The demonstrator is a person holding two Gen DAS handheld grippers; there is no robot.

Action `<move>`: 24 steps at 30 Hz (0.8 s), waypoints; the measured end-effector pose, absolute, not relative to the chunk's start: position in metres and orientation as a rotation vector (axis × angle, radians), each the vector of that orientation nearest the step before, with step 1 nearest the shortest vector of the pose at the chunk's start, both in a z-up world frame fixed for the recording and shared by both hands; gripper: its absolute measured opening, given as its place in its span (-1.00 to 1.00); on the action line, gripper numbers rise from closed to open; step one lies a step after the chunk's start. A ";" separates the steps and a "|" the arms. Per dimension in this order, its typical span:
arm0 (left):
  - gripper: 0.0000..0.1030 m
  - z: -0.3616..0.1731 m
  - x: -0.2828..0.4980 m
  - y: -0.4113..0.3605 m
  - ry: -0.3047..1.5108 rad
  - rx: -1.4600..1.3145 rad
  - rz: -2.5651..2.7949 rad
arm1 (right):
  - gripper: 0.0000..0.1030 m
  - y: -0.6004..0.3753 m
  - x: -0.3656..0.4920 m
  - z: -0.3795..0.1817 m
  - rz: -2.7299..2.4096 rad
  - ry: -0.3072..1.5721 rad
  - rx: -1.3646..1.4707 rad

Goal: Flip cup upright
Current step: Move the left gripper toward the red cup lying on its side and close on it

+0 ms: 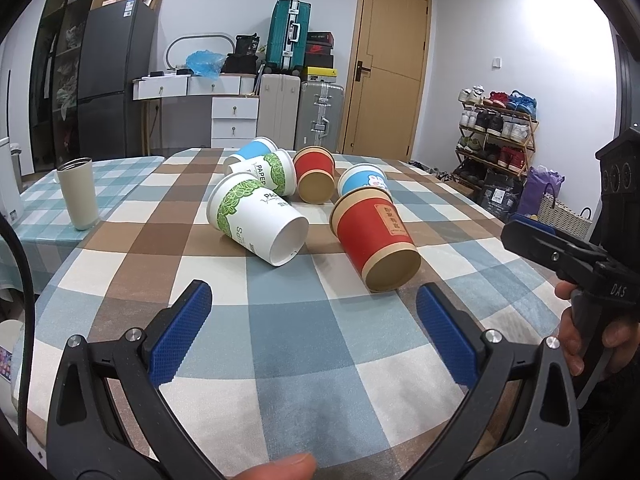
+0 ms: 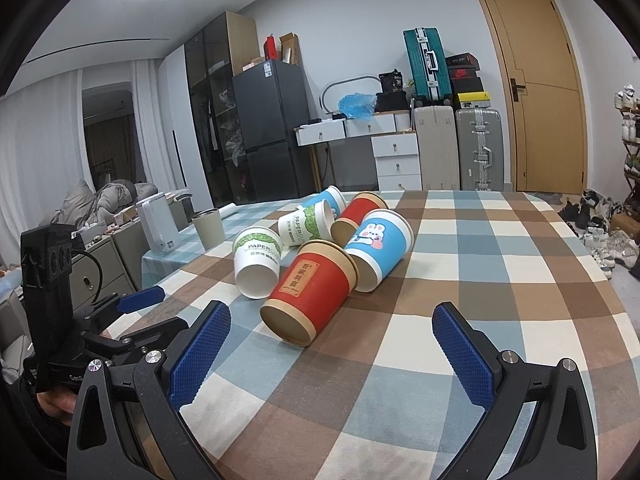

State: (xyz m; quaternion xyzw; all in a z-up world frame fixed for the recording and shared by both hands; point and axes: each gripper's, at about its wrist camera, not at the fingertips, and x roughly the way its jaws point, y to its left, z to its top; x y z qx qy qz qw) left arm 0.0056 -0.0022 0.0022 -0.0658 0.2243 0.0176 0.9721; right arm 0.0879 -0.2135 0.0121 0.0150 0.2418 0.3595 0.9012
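Observation:
Several paper cups lie on their sides in a cluster on the checked tablecloth point(image 1: 280, 340). The nearest red cup point(image 1: 372, 236) lies with its base toward me; it also shows in the right wrist view point(image 2: 312, 288). A white cup with green leaves point(image 1: 256, 220) lies left of it, also visible in the right wrist view point(image 2: 258, 260). A blue rabbit cup point(image 2: 380, 248), a second red cup point(image 1: 314, 174) and others lie behind. My left gripper point(image 1: 314, 308) is open and empty, just short of the cups. My right gripper point(image 2: 332, 332) is open and empty, near the red cup's base.
A beige metal tumbler point(image 1: 78, 194) stands upright on the adjoining table at the left. A white appliance point(image 2: 158, 228) stands beyond it. The table's right edge drops off toward shoe racks point(image 1: 496, 132) and bags. Suitcases, drawers and a door stand at the back.

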 end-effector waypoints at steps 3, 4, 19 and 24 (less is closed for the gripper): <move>0.98 0.003 0.014 -0.009 0.465 -0.122 0.044 | 1.00 -0.217 0.091 0.013 0.715 0.510 0.019; 0.98 0.003 0.017 -0.010 0.470 -0.123 0.045 | 1.00 -0.218 0.092 0.012 0.698 0.514 0.013; 0.97 0.017 0.072 -0.047 0.562 -0.121 0.010 | 1.00 -0.244 0.102 0.013 0.640 0.541 0.040; 0.93 0.013 0.097 -0.060 0.615 -0.098 0.020 | 1.00 -0.247 0.103 0.015 0.634 0.541 0.046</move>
